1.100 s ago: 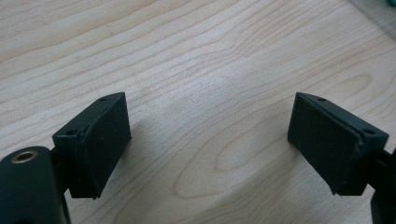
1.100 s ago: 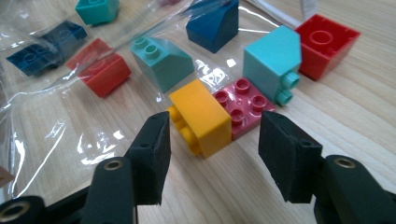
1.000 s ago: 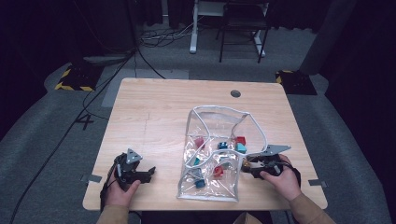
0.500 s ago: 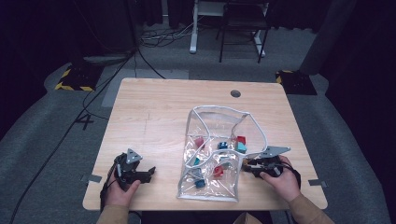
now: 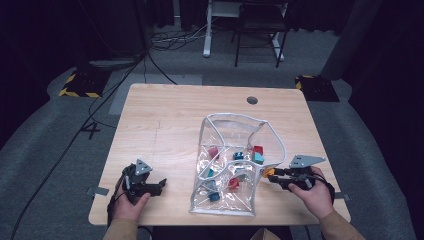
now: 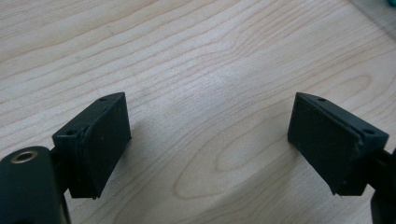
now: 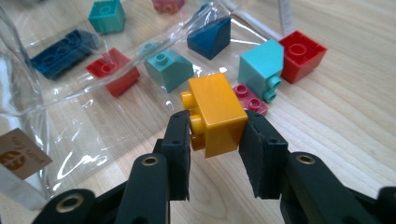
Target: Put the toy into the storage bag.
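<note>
**Orange brick pinched beside clear bag; left gripper idle**

Item 1. Right gripper: black two-jaw tool in the person's right hand, at the near right of the light wooden counter. Its jaws have just been closing and now pinch the orange plastic building brick on two opposite sides; the studs face left in the right gripper view. In the high view the brick sits just right of the bag's edge.

Item 2. Clear plastic zip bag: lies open at counter centre, mouth toward the far side, white-trimmed rim raised. Inside and near it: small bricks in teal, dark blue and red.

Item 3. Loose on the counter past the orange brick: light teal sloped brick, red square brick, flat dark-pink plate.

Item 4. Left gripper: held at the near left, jaws spread wide over bare wood, nothing between them.
</note>
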`<state>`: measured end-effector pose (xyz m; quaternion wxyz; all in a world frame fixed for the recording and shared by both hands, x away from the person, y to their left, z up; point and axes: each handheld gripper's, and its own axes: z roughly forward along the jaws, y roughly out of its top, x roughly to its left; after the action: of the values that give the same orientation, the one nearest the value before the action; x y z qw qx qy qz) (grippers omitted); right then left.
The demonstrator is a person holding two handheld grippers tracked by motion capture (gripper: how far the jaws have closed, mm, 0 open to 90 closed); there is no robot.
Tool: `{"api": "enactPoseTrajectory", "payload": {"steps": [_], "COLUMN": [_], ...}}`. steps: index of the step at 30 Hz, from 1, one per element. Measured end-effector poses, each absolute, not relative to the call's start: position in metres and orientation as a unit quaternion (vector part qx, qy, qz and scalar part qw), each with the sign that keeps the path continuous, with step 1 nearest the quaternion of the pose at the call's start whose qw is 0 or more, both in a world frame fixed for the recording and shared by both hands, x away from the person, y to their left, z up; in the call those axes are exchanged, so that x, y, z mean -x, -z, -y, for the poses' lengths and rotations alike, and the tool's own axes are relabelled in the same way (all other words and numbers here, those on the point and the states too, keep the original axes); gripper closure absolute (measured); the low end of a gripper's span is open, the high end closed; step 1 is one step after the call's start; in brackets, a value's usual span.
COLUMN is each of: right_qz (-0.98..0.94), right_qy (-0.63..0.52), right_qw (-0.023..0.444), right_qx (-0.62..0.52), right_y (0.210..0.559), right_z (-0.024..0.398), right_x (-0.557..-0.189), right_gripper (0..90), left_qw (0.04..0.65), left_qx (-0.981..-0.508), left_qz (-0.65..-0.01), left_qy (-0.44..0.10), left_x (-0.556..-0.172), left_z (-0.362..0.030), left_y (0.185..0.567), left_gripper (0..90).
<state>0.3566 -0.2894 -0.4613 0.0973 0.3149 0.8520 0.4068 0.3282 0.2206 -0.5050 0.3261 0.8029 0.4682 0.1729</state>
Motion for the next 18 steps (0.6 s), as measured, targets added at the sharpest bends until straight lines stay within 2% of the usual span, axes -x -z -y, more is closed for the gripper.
{"api": "enactPoseTrajectory", "payload": {"steps": [18], "right_qz": [-0.837], "right_qy": [-0.422], "right_qw": [0.124], "right_qx": [-0.326], "right_y": [0.409], "right_z": [0.314], "right_x": [-0.343], "right_gripper": [64.7], "left_qw": [0.326], "left_qx": [-0.803], "left_qz": [-0.469], "left_qy": [-0.173], "left_x": [-0.328], "left_z": [-0.221], "left_y": [0.505], "left_gripper": [13.5]}}
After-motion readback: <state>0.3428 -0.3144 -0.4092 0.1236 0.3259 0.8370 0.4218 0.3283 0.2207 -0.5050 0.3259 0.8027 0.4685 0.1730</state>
